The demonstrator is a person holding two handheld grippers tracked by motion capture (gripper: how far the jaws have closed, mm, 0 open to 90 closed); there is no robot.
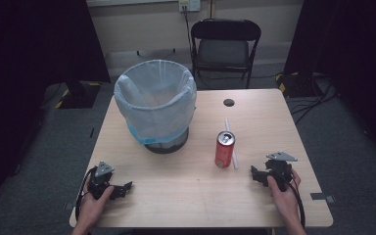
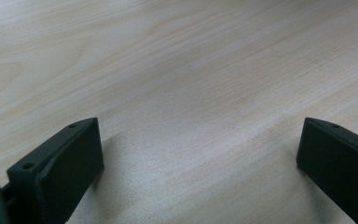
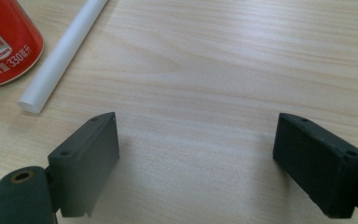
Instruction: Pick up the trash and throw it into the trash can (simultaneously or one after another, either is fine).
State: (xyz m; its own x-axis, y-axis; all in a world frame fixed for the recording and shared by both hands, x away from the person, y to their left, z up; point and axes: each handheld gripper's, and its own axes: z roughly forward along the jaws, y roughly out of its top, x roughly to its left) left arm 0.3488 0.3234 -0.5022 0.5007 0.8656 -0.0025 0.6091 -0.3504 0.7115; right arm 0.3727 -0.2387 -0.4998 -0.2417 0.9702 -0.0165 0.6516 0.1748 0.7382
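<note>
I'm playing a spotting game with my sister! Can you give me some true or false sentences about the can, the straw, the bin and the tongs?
1. The red soda can stands upright on the table. True.
2. The white straw sticks out of the can. False: it lies flat on the table beside it.
3. The bin has a pale blue bag in it. True.
4. The right tongs hold the can. False: they are open with nothing between them.
5. The left tongs are open. True.
</note>
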